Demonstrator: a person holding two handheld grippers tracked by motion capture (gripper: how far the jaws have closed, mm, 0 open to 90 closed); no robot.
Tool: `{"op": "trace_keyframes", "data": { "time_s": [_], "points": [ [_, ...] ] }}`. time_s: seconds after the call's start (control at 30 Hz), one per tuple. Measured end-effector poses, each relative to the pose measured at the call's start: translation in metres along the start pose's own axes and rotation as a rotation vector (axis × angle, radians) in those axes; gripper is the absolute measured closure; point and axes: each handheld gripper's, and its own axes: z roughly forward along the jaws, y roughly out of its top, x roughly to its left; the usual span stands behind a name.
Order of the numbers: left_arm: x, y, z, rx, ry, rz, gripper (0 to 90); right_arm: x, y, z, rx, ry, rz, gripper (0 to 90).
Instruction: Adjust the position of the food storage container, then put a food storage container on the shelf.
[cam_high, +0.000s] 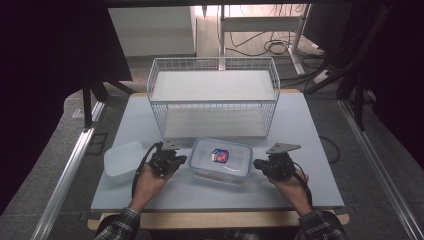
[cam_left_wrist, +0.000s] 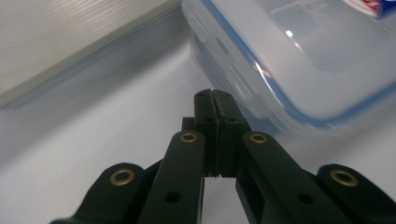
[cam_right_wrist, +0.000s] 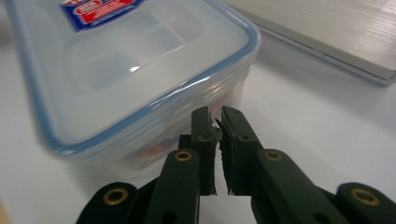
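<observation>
The box (cam_high: 220, 160), a clear lidded container with a blue seal and a red-and-blue label, sits near the front edge of the desk (cam_high: 300, 125), about midway between its left and right edges. The left gripper (cam_high: 181, 161) is just beside the box's left end, and the right gripper (cam_high: 257, 164) is just beside its right end; each is carried by a hand coming over the front edge.

In the left gripper view, the jaws are clenched together with nothing between them, and their tips lie close to the box's (cam_left_wrist: 289, 60) side, below the lid rim. In the right gripper view, the jaws stand almost closed, with a thin slit between the pads and nothing in it; the tips are at the box's (cam_right_wrist: 130, 70) corner, and whether they touch it I cannot tell.

Behind the box stands a white wire rack (cam_high: 214, 95) with two shelves, taking up the middle of the desk's back half, and its lower front rail is near the box's far side. A white tub (cam_high: 123, 159) without a lid rests near the left edge, just outside the left hand.

There is open desk surface right of the right hand towards the right edge, on both sides of the rack, and in a narrow strip along the front edge.
</observation>
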Motion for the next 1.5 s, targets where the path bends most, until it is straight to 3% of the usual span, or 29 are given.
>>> {"op": "trace_keyframes", "data": {
  "time_s": [0.13, 0.2, 0.37, 0.53, 0.63, 0.67, 0.77, 0.83, 1.0, 1.1, 1.3, 1.5],
  "points": [
    [-0.004, -0.001, 0.003, 0.024, 0.001, 0.025, 90.0, -0.004, 0.002, 0.007, 0.012, -0.007, 0.004, 83.9],
    [-0.012, -0.004, 0.003, 0.035, -0.025, 0.029, 89.9, -0.004, 0.002, 0.007, 0.017, -0.011, 0.003, 85.3],
    [-0.026, -0.007, 0.000, 0.043, -0.027, 0.056, 89.9, -0.006, -0.001, 0.008, 0.036, -0.016, 0.002, 86.8],
    [-0.023, -0.011, -0.004, 0.031, -0.060, 0.035, 87.2, -0.006, -0.001, 0.007, 0.046, -0.018, -0.006, 84.5],
    [-0.018, -0.014, -0.015, -0.005, -0.021, 0.020, 83.8, -0.006, -0.001, 0.003, 0.046, -0.026, -0.009, 79.9],
    [-0.016, -0.015, -0.018, -0.017, -0.013, 0.013, 74.5, -0.007, -0.001, 0.000, 0.037, -0.024, -0.003, 77.3],
    [-0.010, -0.023, -0.024, -0.054, 0.014, 0.014, 57.8, -0.010, -0.002, -0.014, -0.010, -0.023, 0.006, 61.5],
    [-0.008, -0.025, -0.025, -0.064, 0.011, 0.013, 44.1, -0.011, -0.004, -0.018, -0.022, -0.029, 0.006, 51.5],
    [-0.002, -0.029, -0.027, -0.123, 0.008, 0.028, 21.0, -0.018, -0.009, -0.019, -0.049, -0.041, 0.025, 28.2],
    [0.002, -0.029, -0.027, -0.132, -0.015, -0.002, 15.5, -0.020, -0.009, -0.019, -0.071, -0.033, 0.029, 19.5],
    [0.004, -0.029, -0.026, -0.166, -0.029, 0.033, 7.5, -0.018, -0.007, -0.019, -0.089, -0.024, 0.023, 10.4],
    [0.003, -0.022, -0.022, -0.149, -0.066, 0.023, 4.4, -0.014, -0.003, -0.020, -0.100, 0.003, 0.018, 6.6]
  ]
}}
